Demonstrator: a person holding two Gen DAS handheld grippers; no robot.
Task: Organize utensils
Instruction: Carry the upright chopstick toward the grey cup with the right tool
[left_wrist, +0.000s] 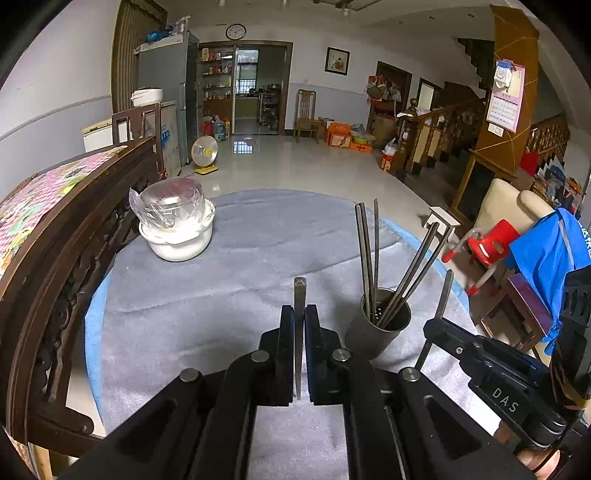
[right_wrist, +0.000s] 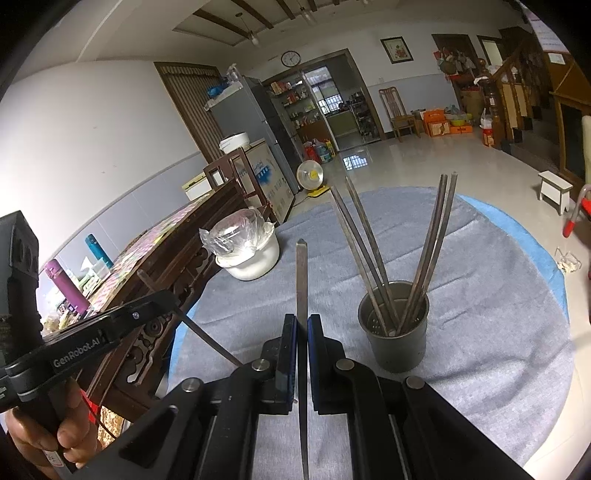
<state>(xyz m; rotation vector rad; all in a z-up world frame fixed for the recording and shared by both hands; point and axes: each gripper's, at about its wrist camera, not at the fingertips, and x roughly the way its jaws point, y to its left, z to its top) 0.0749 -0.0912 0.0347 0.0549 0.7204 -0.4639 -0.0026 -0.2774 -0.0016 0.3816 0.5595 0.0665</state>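
Observation:
My left gripper (left_wrist: 300, 314) is shut on a dark chopstick (left_wrist: 299, 291) that points up and away between its pads. To its right stands a grey metal cup (left_wrist: 380, 328) holding several chopsticks (left_wrist: 369, 251). In the right wrist view my right gripper (right_wrist: 303, 321) is shut on another chopstick (right_wrist: 302, 273), just left of the same cup (right_wrist: 397, 343). Each gripper also shows in the other's view: the right gripper (left_wrist: 439, 325) with its chopstick (left_wrist: 445, 291) beside the cup, and the left gripper (right_wrist: 162, 299) with its chopstick (right_wrist: 207, 336) slanting down.
A round table under a grey cloth (left_wrist: 229, 288) carries a white pot with a plastic-wrapped bowl (left_wrist: 177, 229) at its far left. A carved wooden bench (left_wrist: 66, 251) borders the table's left side. A red chair (left_wrist: 491, 240) and a blue garment (left_wrist: 546, 258) stand to the right.

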